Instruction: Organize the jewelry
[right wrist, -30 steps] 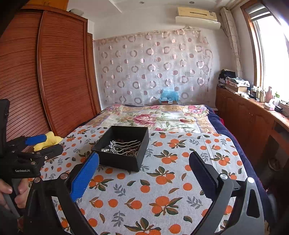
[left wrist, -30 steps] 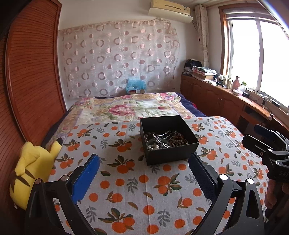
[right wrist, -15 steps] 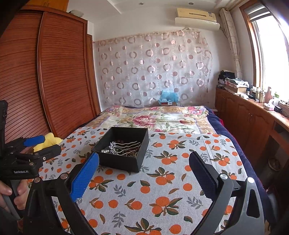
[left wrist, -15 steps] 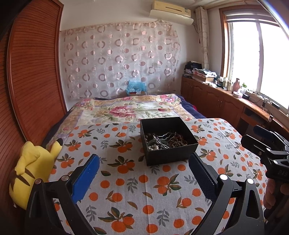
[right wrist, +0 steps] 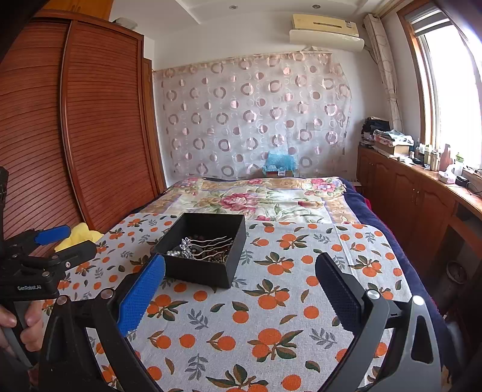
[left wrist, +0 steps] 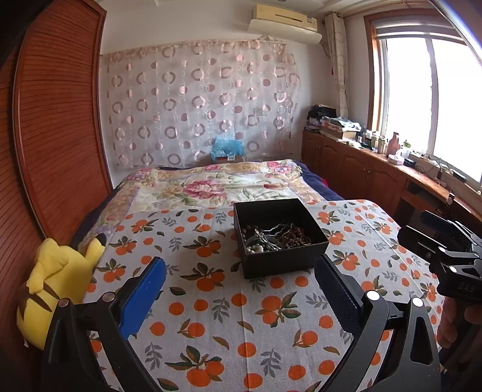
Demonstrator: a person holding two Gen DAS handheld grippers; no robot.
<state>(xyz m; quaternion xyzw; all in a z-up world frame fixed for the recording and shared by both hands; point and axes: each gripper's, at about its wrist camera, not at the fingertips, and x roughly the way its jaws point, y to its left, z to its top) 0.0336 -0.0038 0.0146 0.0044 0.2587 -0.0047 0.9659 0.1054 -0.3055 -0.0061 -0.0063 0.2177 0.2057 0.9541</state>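
Grippers: two, left gripper (left wrist: 240,289) and right gripper (right wrist: 240,285), each with two fingers.
Black box (left wrist: 278,236): one, centre of frame.
Jewelry pile (left wrist: 275,238) inside box: one heap, beads, pearls and silver hairpins; piece count indeterminable.
Yellow plush toy (left wrist: 57,286): one, lower left of frame.
Orange-print cloth (left wrist: 235,316): one.
Air conditioner (left wrist: 284,19): one, top of frame.
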